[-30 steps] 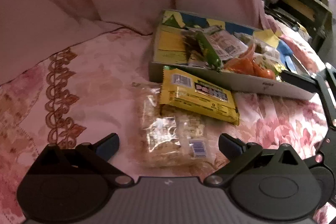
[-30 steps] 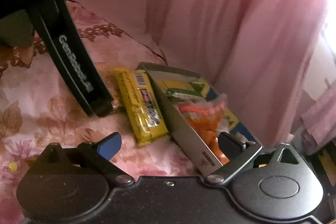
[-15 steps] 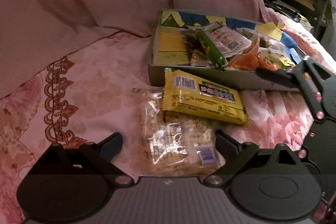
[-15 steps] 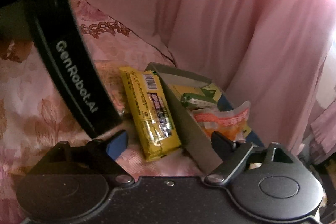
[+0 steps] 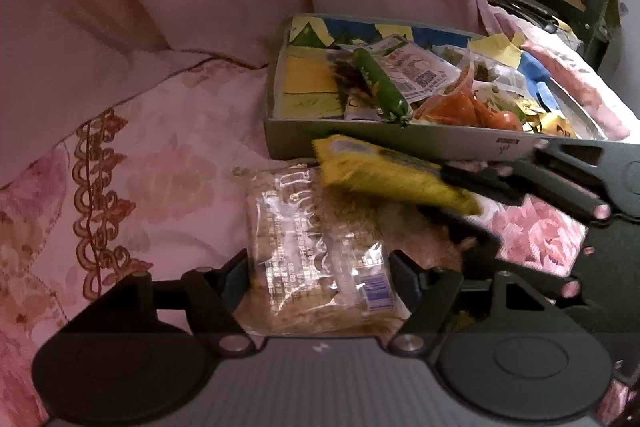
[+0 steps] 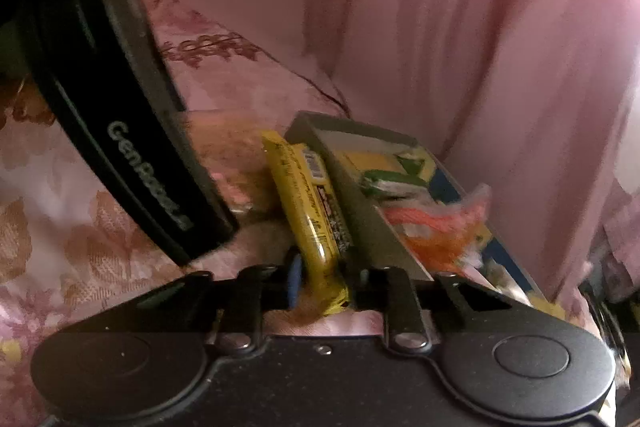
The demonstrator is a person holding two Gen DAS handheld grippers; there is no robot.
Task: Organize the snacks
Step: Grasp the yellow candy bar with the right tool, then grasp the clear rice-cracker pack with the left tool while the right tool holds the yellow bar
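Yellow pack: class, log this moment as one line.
right gripper: shut on yellow pack | left gripper: closing around clear bag | box: behind

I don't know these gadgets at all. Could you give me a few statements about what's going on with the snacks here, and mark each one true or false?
1. The right gripper is clamped on the yellow pack. True; its jaws have just been closing.
2. The clear pack lies inside the box. False; it lies on the bedspread, in front of the box.
3. A green stick lies in the box. True.
4. The box is empty. False; it holds several snacks.
5. The left gripper straddles the yellow pack. False; the clear pack is between its jaws.
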